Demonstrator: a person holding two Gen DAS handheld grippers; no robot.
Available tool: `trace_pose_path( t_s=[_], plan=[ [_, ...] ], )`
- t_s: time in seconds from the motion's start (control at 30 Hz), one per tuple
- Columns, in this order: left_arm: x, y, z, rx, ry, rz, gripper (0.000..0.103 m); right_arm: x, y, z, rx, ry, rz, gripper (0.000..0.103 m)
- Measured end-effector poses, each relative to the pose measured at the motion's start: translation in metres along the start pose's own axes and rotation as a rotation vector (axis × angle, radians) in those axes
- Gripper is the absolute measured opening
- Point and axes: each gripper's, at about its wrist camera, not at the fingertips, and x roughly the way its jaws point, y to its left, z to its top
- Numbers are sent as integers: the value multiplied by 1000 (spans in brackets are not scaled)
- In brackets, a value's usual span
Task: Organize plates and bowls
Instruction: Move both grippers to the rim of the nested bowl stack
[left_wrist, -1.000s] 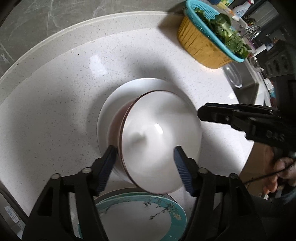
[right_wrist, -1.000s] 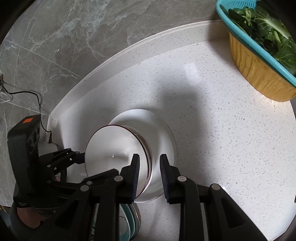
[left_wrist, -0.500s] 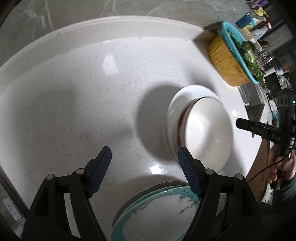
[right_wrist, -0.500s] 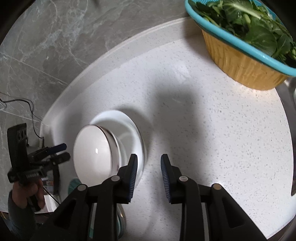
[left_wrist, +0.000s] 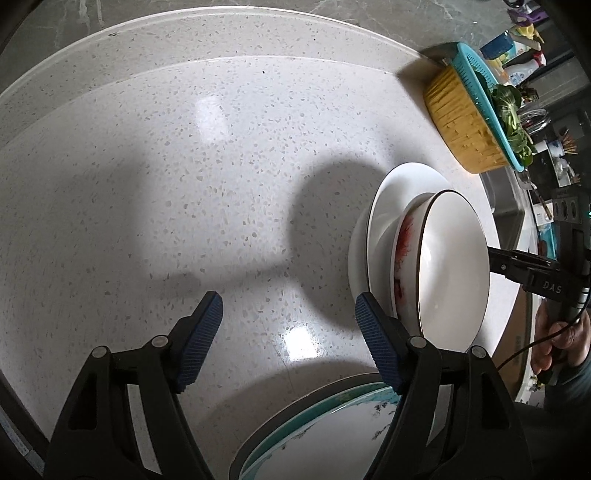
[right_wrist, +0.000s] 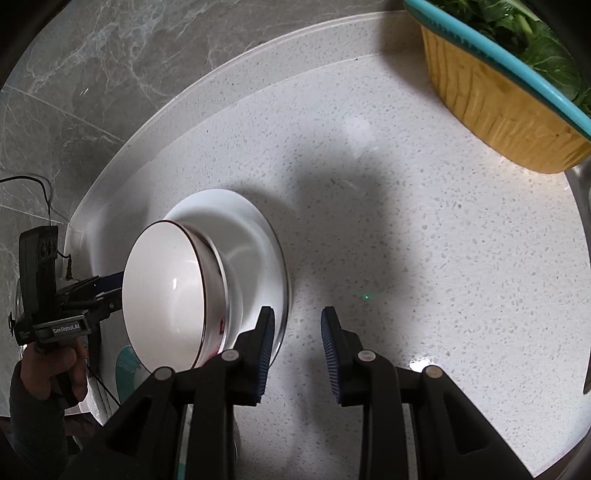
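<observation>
A white bowl (left_wrist: 454, 258) with a dark rim sits nested in another bowl with red marks, on a white plate (left_wrist: 391, 199) on the speckled counter. It also shows in the right wrist view (right_wrist: 162, 295), on its plate (right_wrist: 255, 236). A teal-rimmed plate (left_wrist: 325, 439) lies below my left gripper. My left gripper (left_wrist: 288, 332) is open and empty, left of the stack. My right gripper (right_wrist: 297, 350) is open with a narrow gap and empty, right of the stack; it also shows in the left wrist view (left_wrist: 517, 266).
A yellow basket with a teal colander of greens (left_wrist: 476, 122) stands at the back right, also in the right wrist view (right_wrist: 506, 92). A sink edge (left_wrist: 509, 206) lies beyond the stack. The counter meets a grey marble wall (right_wrist: 110, 74).
Both grippers have pulled back from the bowl stack, the left one to the left, the right one to the right. The bowl stays nested on the white plate.
</observation>
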Motion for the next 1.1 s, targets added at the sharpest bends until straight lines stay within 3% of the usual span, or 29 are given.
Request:
trace_pose_path(
  t_s=[0.2, 0.8, 1.0, 1.1],
  plan=[
    [-18, -1, -2, 6, -38, -54, 73, -1, -3, 1, 2, -4, 11, 29],
    [21, -30, 18, 71, 9, 45, 72, 9, -5, -5, 5, 26, 19, 29],
    [33, -42, 22, 86, -5, 72, 64, 12, -3, -5, 1, 8, 23, 29],
    [39, -50, 22, 94, -15, 77, 54, 11, -5, -5, 4, -15, 23, 29]
  ],
)
